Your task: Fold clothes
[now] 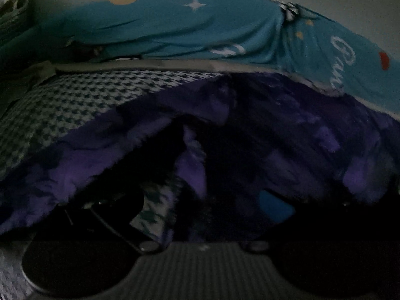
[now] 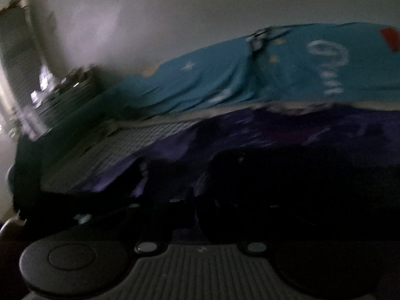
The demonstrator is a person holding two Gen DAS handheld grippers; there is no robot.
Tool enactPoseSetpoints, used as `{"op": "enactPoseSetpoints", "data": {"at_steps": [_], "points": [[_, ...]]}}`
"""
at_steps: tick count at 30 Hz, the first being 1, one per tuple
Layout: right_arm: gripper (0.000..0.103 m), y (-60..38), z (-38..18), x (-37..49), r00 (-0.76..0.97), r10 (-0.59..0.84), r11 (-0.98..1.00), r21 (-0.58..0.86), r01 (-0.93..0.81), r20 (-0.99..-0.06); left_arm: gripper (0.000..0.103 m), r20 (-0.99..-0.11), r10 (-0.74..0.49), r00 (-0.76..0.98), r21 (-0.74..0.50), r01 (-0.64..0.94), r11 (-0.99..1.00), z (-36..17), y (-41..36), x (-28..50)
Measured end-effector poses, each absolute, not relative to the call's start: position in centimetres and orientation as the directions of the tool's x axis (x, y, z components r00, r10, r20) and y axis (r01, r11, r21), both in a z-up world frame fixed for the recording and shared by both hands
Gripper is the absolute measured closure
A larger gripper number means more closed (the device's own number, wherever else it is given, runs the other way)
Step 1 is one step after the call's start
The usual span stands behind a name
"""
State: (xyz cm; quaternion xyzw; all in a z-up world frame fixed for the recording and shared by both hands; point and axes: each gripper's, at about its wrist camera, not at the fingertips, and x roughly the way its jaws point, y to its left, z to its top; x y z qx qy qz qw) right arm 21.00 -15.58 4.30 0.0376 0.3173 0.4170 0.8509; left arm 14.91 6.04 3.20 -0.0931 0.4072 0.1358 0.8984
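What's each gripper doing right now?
Left gripper: purple garment draped over its fingers; grip cannot be told.
Right gripper: too dark and blurred; cannot be told.

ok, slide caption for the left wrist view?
Left gripper buried in purple patterned garment on houndstooth sheet, teal blanket behind.

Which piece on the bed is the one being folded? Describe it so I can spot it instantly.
Start at the teal blanket with white stars and lettering at the back. In front lies a houndstooth sheet. On it, nearest the cameras, is the purple garment: dark, with lighter violet patches, unlike its neighbours.
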Motion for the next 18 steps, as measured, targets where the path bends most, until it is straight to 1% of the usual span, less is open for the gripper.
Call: {"op": "enactPoseSetpoints", "data": {"at_steps": [1, 6, 8, 9, 13, 18], "points": [[0.086, -14.9, 4.1, 20.7, 0.430, 0.742, 0.634, 0.326, -0.701, -0.515, 0.000, -0.757, 0.170, 0.631, -0.064, -0.331, 0.941, 3.1, 6.3, 14.9], [0.075, -12.8, 3.3, 19.1, 0.317, 0.772, 0.540, 0.307, -0.783, -0.551, 0.000, -0.767, 0.157, 0.622, -0.087, -0.342, 0.935, 2.6, 6.8, 14.8], [0.062, -12.4, 3.1, 18.8, 0.295, 0.772, 0.522, 0.295, -0.801, -0.564, 0.000, -0.766, 0.156, 0.624, -0.084, -0.337, 0.938, 2.5, 6.8, 14.8], [0.060, -12.4, 3.1, 18.5, 0.299, 0.768, 0.522, 0.283, -0.805, -0.566, 0.000, -0.765, 0.156, 0.625, -0.082, -0.335, 0.939, 2.5, 6.7, 14.8], [0.059, -13.0, 3.0, 18.3, 0.290, 0.752, 0.529, 0.279, -0.801, -0.592, 0.000, -0.761, 0.155, 0.630, -0.082, -0.331, 0.940, 2.4, 6.3, 14.7], [0.059, -14.9, 3.5, 18.8, 0.357, 0.718, 0.588, 0.246, -0.771, -0.598, 0.000, -0.760, 0.138, 0.635, -0.093, -0.317, 0.944, 2.4, 5.9, 14.8]]}}
